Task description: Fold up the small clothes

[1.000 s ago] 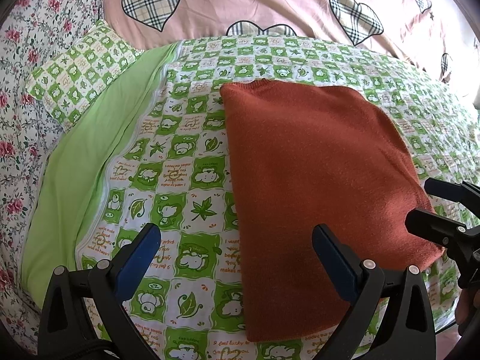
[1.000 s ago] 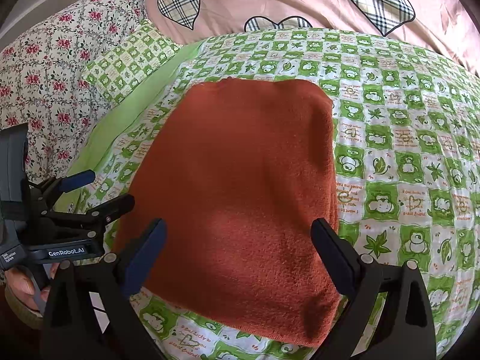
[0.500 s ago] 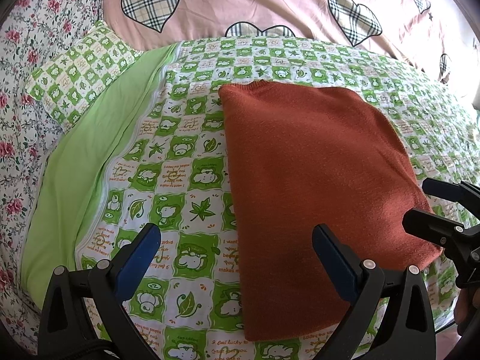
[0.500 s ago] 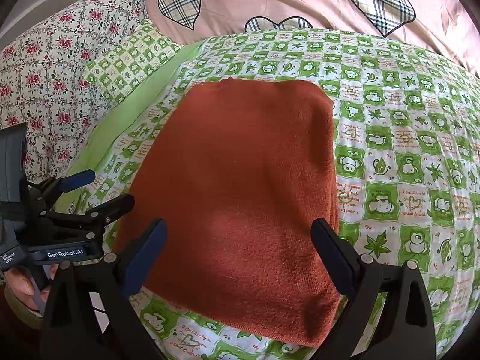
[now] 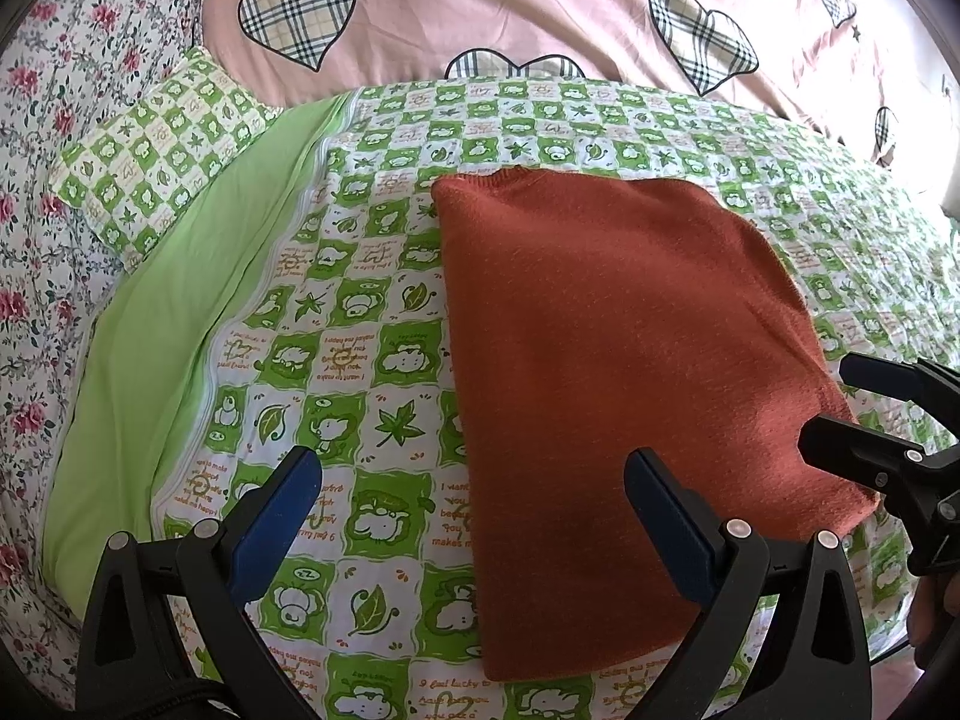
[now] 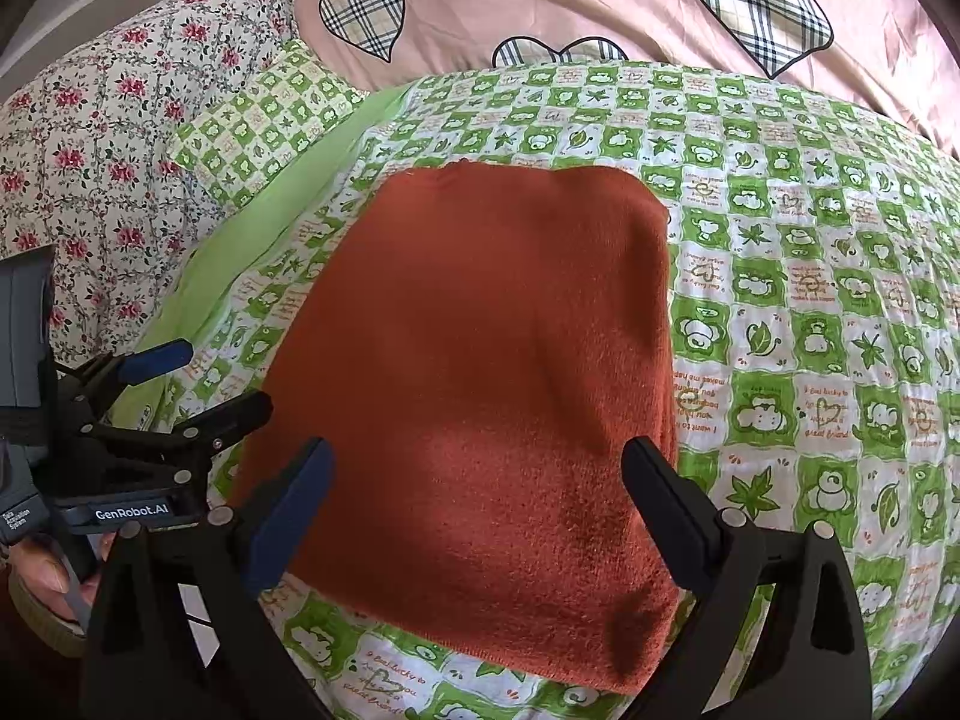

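Observation:
A rust-orange knit garment (image 5: 624,372) lies folded into a flat rectangle on the green-and-white checked bedsheet (image 5: 360,324); it also shows in the right wrist view (image 6: 492,396). My left gripper (image 5: 474,486) is open and empty, held above the garment's near left edge. My right gripper (image 6: 477,474) is open and empty, held above the garment's near end. Each gripper shows in the other's view: the right one (image 5: 840,408) at the garment's right edge, the left one (image 6: 210,384) beside its left edge.
A pink duvet with plaid hearts (image 5: 540,12) lies at the back. A checked pillow (image 5: 162,144) and a floral cover (image 5: 48,120) lie at the left, next to a plain green strip (image 5: 156,336). The bed's near edge is just below the grippers.

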Tool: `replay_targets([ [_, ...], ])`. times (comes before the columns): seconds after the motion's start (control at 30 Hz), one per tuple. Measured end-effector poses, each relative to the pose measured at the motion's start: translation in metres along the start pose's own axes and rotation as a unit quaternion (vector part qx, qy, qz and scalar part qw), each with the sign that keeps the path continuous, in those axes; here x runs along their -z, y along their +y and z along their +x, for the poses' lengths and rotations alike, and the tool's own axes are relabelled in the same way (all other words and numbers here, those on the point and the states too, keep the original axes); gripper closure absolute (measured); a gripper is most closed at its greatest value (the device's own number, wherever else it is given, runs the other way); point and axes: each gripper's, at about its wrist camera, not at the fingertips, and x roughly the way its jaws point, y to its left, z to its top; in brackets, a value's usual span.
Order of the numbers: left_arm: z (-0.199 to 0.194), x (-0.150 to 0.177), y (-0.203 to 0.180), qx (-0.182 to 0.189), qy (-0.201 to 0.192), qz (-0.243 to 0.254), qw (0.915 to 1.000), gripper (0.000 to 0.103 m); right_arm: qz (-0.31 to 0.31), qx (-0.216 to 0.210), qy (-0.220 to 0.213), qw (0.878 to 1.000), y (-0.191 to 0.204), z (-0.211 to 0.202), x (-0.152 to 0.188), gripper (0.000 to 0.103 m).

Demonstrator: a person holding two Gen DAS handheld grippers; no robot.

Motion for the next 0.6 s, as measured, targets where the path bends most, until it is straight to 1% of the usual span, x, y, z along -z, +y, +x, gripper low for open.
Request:
replay_targets([
  [0.6, -0.0003, -0.0003, -0.0017, 0.0, -0.001, 0.0, 1.0, 0.002, -0.001, -0.005, -0.001, 1.0, -0.0028, -0.0028, -0.0024, 0.006],
])
